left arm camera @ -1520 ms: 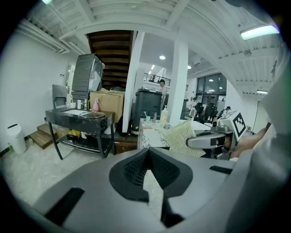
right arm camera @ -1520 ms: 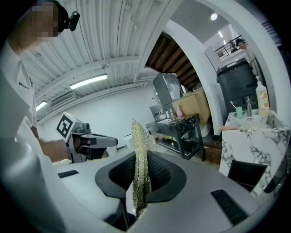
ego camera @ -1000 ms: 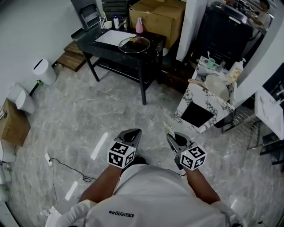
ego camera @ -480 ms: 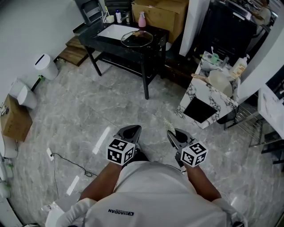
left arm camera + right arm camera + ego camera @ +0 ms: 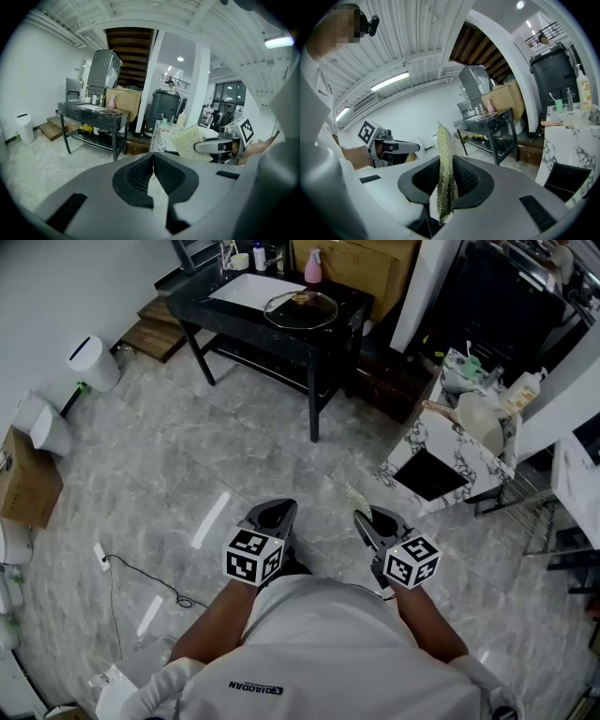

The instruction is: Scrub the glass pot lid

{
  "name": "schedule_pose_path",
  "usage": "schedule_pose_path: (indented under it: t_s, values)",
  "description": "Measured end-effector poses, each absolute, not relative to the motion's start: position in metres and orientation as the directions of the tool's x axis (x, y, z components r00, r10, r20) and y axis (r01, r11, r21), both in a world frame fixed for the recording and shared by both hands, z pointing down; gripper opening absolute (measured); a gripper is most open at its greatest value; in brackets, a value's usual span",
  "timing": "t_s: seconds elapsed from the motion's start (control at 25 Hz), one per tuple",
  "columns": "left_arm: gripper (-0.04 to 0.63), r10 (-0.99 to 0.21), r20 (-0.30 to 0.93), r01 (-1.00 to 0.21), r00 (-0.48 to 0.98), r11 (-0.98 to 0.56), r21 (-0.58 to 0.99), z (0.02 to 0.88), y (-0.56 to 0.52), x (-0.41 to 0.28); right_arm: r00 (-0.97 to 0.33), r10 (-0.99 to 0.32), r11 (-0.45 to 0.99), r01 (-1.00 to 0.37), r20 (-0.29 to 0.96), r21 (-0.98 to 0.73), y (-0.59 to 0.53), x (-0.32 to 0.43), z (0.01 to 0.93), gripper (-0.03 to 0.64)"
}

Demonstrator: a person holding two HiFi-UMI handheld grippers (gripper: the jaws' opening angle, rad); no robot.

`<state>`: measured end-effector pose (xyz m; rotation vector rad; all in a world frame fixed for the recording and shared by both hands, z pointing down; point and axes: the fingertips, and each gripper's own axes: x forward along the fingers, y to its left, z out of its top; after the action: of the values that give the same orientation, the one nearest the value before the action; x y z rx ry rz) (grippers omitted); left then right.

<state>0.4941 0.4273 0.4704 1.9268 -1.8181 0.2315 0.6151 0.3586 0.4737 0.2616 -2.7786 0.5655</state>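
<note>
The glass pot lid [image 5: 300, 307] lies flat on the dark desk [image 5: 234, 320] at the far side of the room, well apart from both grippers. The right gripper [image 5: 449, 161] is clamped on a mesh scrubbing cloth [image 5: 446, 154] that stands upright between its jaws. The left gripper [image 5: 153, 154] has its jaws pressed together with nothing between them. Both are held side by side close to the person's torso, forearms bent, pointing forward and slightly down over the marble floor [image 5: 187, 465].

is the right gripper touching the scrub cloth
Touching. The right gripper view shows the right gripper shut on the scrub cloth, its jaws pressing the mesh from both sides.
</note>
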Motion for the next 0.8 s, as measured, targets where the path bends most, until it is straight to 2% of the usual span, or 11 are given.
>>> schedule_pose_path:
  t_s: [0.28, 0.8]
  values:
    - [0.015, -0.895, 0.434, -0.976, 0.098, 0.0, 0.219, 0.468, 0.383, 0.402, -0.925, -0.11, 0.913, -0.239, 0.364, -0.331, 0.314, 0.529, 0.472, 0.084]
    - [0.015, -0.895, 0.431, -0.98, 0.116, -0.033, 0.195, 0.454, 0.316, 0.223, -0.912, -0.171, 0.899, -0.299, 0.372, -0.32, 0.243, 0.363, 0.461, 0.084]
